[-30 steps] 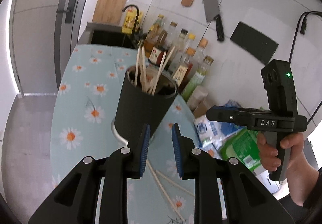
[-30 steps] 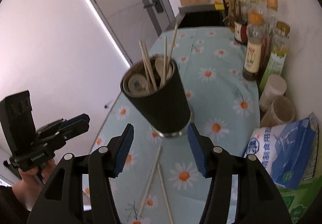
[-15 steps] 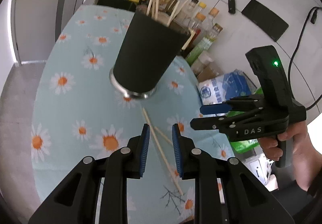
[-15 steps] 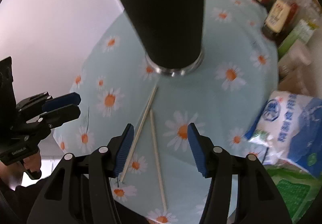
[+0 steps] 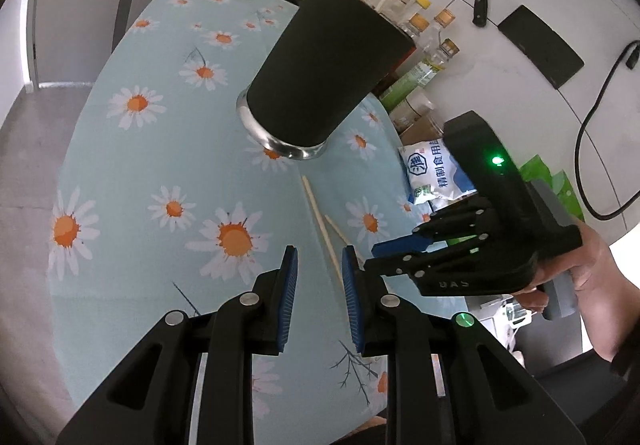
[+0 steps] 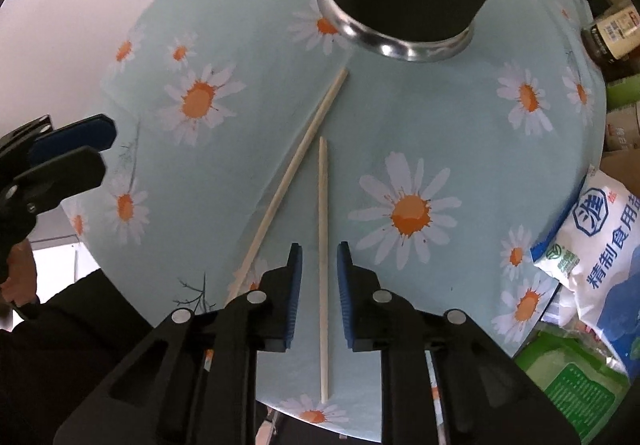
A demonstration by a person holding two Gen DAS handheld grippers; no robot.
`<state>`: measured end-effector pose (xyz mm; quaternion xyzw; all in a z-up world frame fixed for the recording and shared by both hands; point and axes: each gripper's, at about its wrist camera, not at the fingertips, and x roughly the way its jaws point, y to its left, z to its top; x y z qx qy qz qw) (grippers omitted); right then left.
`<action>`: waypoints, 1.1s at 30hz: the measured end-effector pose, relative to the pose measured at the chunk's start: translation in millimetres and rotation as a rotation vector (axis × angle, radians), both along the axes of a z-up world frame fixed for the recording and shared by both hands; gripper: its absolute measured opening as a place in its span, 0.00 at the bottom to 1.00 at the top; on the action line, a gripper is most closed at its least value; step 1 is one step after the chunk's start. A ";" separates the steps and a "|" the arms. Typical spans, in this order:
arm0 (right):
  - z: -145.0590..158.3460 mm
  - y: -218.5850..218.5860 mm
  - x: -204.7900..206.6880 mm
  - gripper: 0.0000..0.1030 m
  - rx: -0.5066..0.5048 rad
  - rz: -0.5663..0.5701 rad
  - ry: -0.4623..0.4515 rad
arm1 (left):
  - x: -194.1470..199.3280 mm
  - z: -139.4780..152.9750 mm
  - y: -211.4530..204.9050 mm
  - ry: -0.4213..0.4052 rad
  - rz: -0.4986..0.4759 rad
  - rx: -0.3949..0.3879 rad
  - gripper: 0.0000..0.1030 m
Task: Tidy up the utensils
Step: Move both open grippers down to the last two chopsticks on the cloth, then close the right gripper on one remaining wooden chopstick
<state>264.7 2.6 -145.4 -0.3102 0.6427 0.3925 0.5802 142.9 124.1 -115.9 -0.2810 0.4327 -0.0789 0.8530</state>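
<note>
Right tongs: As they hang straight down over the counter, the right tongs [image 6: 318,261] have just been closing and now stand narrow, with the shorter chopstick [image 6: 322,229] running between the pads; the pads do not seem to press on it yet, so I judge it not gripped.
Left tongs: the left tongs [image 5: 318,269] are narrow and empty, low centre of the left wrist view, tilted down toward the counter with nothing between the pads.
Loose chopsticks: two lie flat on the counter [image 6: 460,117]; the longer chopstick [image 6: 298,161] slants from near the holder's base toward the lower left of the right wrist view, close beside the shorter one but apart from it.
Holder: the black utensil holder [image 5: 324,73] stands upright at upper centre, with several chopsticks already sticking out of its top.
Surroundings: a salt bag [image 6: 604,241] at the right edge, bottles [image 5: 424,45] behind the holder.
Progress: partly done, judging by the filled holder; two chopsticks are left to lift and drop in.
Next: close fully on the shorter chopstick, lift it.
</note>
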 end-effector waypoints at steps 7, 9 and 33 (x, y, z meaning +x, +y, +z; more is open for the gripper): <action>-7.7 16.6 -5.3 0.11 -0.071 0.028 -0.039 | 0.7 -8.4 8.2 0.011 -0.008 -0.044 0.21; -8.1 17.3 -3.6 0.07 -0.077 0.017 -0.038 | 1.5 -10.7 9.6 0.013 -0.007 -0.049 0.21; 35.8 -59.2 48.4 0.05 0.245 -0.139 0.065 | 51.0 -19.1 -39.0 0.169 -0.043 0.101 0.21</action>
